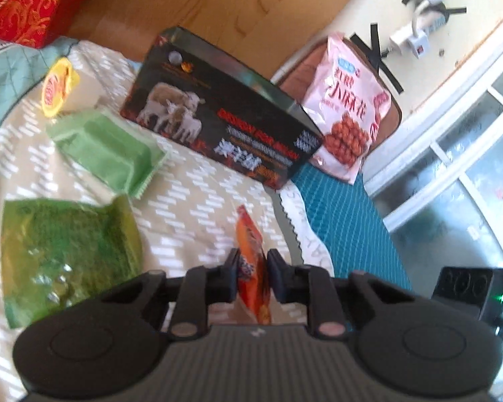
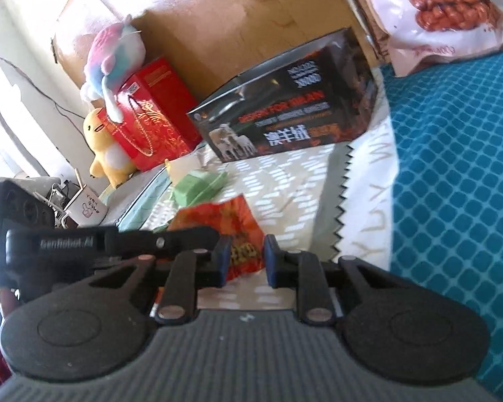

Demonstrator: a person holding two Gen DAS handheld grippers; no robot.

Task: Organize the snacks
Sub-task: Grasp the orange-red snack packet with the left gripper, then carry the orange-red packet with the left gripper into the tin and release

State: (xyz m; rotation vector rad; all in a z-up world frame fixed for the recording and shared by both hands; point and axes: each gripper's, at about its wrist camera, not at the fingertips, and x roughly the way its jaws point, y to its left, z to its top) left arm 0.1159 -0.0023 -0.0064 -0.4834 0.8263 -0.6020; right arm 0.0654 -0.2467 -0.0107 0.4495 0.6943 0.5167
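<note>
Left wrist view: left gripper (image 1: 253, 268), jaws drawn narrow and clamped on an orange snack packet (image 1: 251, 241); the packet stands on edge between the pads, its top rising past the fingertips toward the black box (image 1: 218, 114). The black box, printed with sheep, stands on the patterned bedspread (image 1: 191, 207) straight beyond the packet. Just left of the box lies a pale green packet (image 1: 110, 150); nearer the gripper than that, and well left of the box, a dark green packet (image 1: 67, 251); a small yellow packet (image 1: 58, 87) lies left of the box near the bedspread's edge. A pink snack bag (image 1: 348, 107) leans just right of the box, above a teal quilted cover (image 1: 345, 221). A red gift box (image 1: 23, 0) sits far left, behind the black box. Right wrist view: right gripper (image 2: 246, 258), jaws narrow, closed on the near edge of the same orange packet (image 2: 224, 221), which spreads out ahead of the fingertips toward the black box (image 2: 285, 114). The left gripper's body (image 2: 100, 241) reaches in from the left, meeting the packet. The red gift box (image 2: 157, 114) stands left of the black box with two plush toys (image 2: 110, 67) against it; the pink bag (image 2: 446, 10) lies right of the black box.
</note>
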